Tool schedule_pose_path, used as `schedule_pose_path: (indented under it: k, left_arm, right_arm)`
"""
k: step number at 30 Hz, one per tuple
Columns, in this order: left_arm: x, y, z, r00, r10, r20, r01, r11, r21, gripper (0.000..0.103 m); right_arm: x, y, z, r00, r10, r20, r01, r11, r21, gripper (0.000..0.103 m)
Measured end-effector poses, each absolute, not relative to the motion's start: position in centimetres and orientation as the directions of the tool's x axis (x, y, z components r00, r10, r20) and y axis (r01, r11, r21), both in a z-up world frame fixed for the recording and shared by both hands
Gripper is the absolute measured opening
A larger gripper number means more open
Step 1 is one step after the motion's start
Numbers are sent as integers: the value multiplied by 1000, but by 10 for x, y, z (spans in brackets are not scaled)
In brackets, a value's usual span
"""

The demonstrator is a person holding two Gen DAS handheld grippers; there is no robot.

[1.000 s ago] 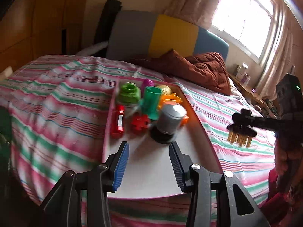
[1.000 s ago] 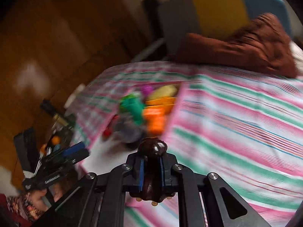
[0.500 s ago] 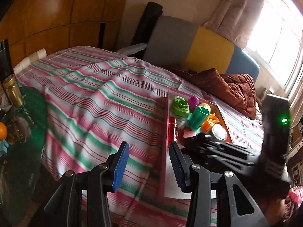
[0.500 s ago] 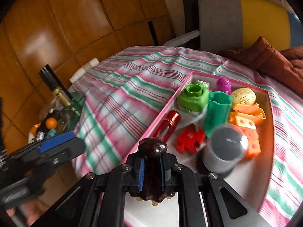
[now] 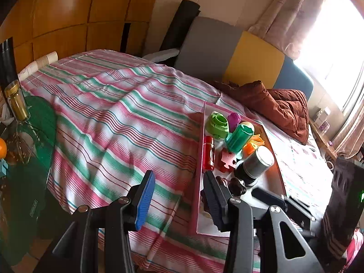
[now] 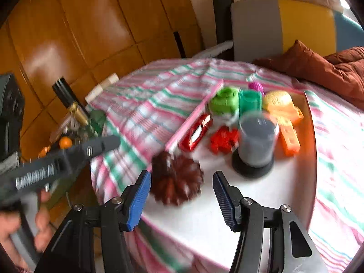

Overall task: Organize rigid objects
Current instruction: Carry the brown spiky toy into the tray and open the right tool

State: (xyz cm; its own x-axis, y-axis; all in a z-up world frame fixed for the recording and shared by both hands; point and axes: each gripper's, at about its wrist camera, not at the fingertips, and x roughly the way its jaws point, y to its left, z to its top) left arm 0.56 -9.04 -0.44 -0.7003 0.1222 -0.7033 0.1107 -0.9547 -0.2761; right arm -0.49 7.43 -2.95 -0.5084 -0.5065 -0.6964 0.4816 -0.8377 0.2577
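The brown brush, a ridged dark piece, lies blurred on the near left part of the pink tray, just ahead of our right gripper. Its jaws have just been opening and now stand apart; the brush sits beyond the pads, touched by neither. We judge this the release step, nearly done.

First risk, nearest us: the brush lies close to the tray's left rim, and the frame is smeared, so we cannot tell whether it has settled. If it rolls or our fingers catch it as we draw back, it may tip over the rim onto the striped bedspread.

Our left gripper hangs spread and empty over the bed's near edge, its right finger just beside the tray. A careless swing could nudge the tray, which rests on soft bedding and may rock.

A little further in stands the grey cylinder on its dark base, upright and near the brush; a bump would topple it into the red puzzle piece and the red car. Beyond those crowd the green cup, lime ring, orange pieces, the yellow egg and purple toy, packed close, so one fall could spread.
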Motion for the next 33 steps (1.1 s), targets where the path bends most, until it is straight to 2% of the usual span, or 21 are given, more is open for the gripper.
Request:
schedule_pose_path:
  k: [2,4,14,15,17,20,25,33]
  left_arm:
    - [7,-89,-3,-705,117,-699,109,-957,-270,44]
    - [7,-89,-3,-704,114,-700,110,-958,-267,44]
    - [4,-81,-2,-672,133,-729,92,-961,-260,44]
    - [5,-79,-1,-676,126,-726,91,-963,-252,44]
    - [7,-73,4,-682,77,-727,105,-974,-202,44]
    - [6,-67,8,-669,37,-742,116,-981,-154,44]
    - [2,-56,14,-630,40,-776,70,-992,-108,44]
    - [7,-54,26,-658,45,-752,33,-996,-88,44]
  right_arm:
    - [-1,71,-37,-476,-490,-731,502,-833,232,33]
    - [0,66,-42,-442,-498,-746,515,-822,244,30]
    - [-16,69,-39,-464,-489,-739,447,-849,281,31]
    - [-13,72,-36,-464,-498,-733,439,-847,298,33]
    - [-5,83,-29,-478,-501,-721,411,-853,321,53]
    - [8,93,-15,-548,-413,-728,342,-904,256,72]
    - [12,103,-4,-588,-244,-771,212,-967,144,80]
    - [15,113,6,-606,-168,-777,124,-985,117,86]
